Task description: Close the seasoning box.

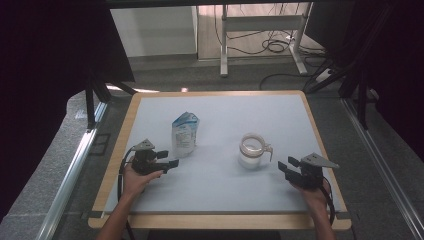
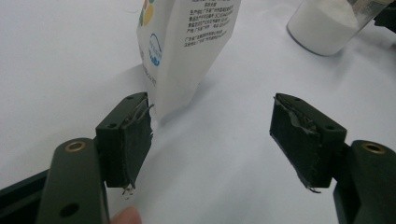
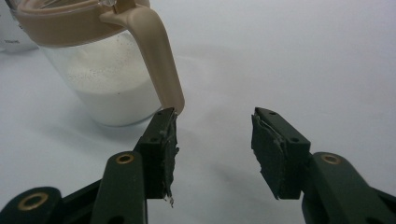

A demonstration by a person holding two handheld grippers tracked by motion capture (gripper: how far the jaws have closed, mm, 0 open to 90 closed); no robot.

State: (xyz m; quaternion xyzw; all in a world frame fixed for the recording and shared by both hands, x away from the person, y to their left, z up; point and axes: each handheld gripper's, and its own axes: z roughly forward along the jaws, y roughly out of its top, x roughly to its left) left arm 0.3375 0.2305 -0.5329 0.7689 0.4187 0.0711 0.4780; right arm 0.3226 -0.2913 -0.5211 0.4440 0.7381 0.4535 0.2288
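At the bottom of the high view, two forearms come in and are cut off by the lower edge. The left gripper (image 1: 170,163) sits in the lower left of the table (image 1: 220,220), its jaws spread apart and grasping nothing. The right gripper (image 1: 289,167) sits in the lower right, jaws likewise released and empty. Cables trail from both toward the bottom edge.

In the left gripper view, a fingertip (image 2: 126,217) pokes in at the bottom edge, mostly cut off. The worn pads (image 2: 137,140) have frayed edges. Just beyond the left jaw, in the upper middle of the frame, stands a white pouch (image 2: 187,46); its top is cropped by the upper edge and its small print is too fine to read. Whether the jaw tip touches the pouch's base cannot be told. In the upper right corner a glass jar of white powder (image 2: 327,28) is partly cut off.

In the right gripper view, the lidded pitcher (image 3: 112,88) fills the upper left, its top cropped; the tan handle (image 3: 161,65) ends just at the left jaw's tip, and contact is unclear.

In the high view, the pouch (image 1: 184,134) stands left of centre, the pitcher (image 1: 253,151) right of centre, well apart. Beyond the table the room is dark at both sides, with desk legs (image 1: 225,45) and floor cables at the top.
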